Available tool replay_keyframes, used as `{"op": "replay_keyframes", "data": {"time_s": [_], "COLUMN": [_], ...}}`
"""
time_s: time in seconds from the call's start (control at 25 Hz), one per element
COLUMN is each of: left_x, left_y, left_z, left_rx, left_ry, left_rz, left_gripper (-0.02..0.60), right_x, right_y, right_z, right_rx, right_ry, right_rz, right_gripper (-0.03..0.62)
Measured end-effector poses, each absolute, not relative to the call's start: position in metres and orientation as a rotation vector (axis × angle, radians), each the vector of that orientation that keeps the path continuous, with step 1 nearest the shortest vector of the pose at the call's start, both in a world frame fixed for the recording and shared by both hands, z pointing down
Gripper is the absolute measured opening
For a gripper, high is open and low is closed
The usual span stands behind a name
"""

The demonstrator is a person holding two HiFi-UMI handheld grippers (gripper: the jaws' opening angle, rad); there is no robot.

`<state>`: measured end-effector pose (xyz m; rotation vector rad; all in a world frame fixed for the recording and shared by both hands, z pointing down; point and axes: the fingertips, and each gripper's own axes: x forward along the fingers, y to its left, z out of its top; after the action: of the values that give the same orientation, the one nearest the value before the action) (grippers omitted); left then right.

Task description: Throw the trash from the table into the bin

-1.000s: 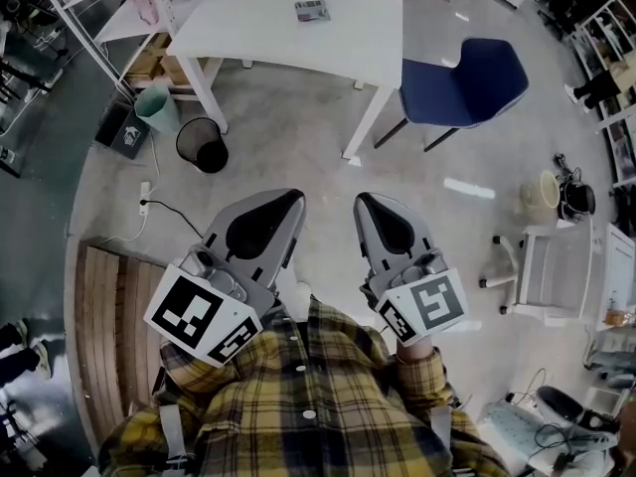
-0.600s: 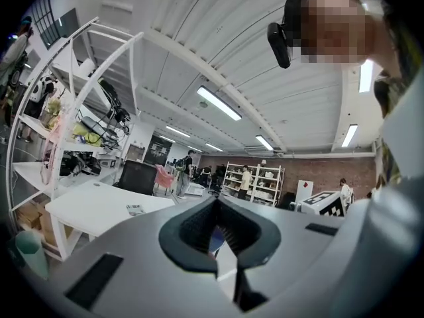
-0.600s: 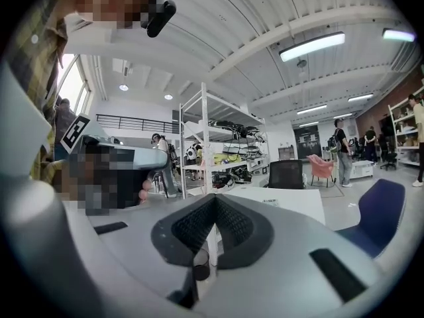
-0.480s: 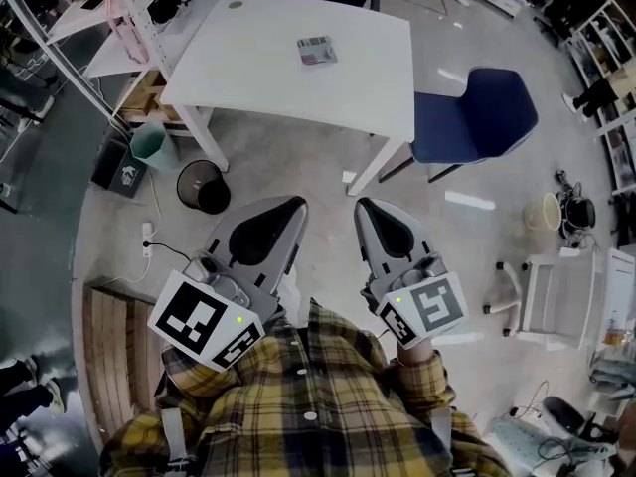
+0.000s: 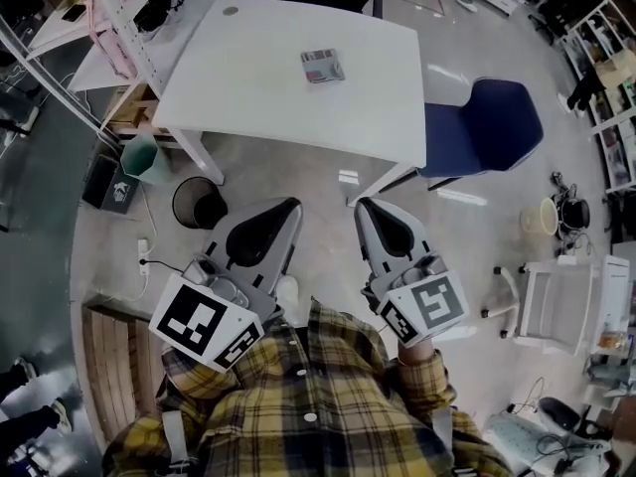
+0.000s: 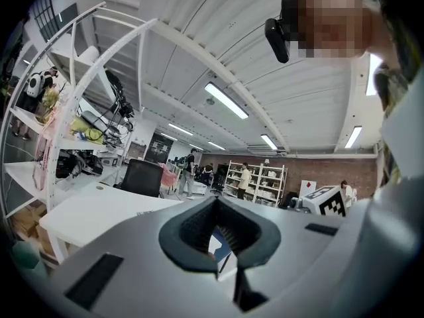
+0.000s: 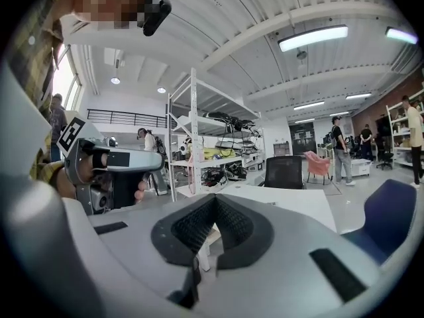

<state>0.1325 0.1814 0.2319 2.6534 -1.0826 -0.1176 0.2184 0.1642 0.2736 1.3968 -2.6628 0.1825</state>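
Observation:
A small flat packet of trash (image 5: 322, 66) lies on the white table (image 5: 258, 87), toward its far right part. A round black mesh bin (image 5: 200, 204) stands on the floor by the table's near left leg. Both grippers are held side by side in front of my body, short of the table. The left gripper (image 5: 289, 207) is shut with nothing in it, and so is the right gripper (image 5: 364, 205). In the left gripper view the left gripper (image 6: 215, 201) points level at the table (image 6: 79, 214). The right gripper (image 7: 213, 200) likewise faces the table (image 7: 291, 201).
A pale green bin (image 5: 145, 159) stands left of the black one. A blue chair (image 5: 484, 125) sits at the table's right end, a black chair at its far side. Metal shelving (image 5: 109, 28) runs along the left, a white stand (image 5: 555, 301) stands at the right, and wooden boards (image 5: 104, 351) lie near left.
The table, the bins and the blue chair have slid nearer and lower in the head view as I walk toward them. Both grippers stay shut and side by side.

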Motion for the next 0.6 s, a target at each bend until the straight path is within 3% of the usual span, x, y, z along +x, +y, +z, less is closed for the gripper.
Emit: {"op": "replay_keyframes", "data": {"time_s": [0.6], "left_x": [0.129], "left_y": [0.062], "left_z": [0.242], "left_rx": [2.620], "left_ry": [-1.130], "left_rz": [-0.142], "left_gripper": [0.008], "right_x": [0.218], "right_y": [0.038], "right_z": [0.291], "right_rx": [1.339], "right_ry": [-2.652], "right_rz": [0.212], "right_gripper": [-0.002]}}
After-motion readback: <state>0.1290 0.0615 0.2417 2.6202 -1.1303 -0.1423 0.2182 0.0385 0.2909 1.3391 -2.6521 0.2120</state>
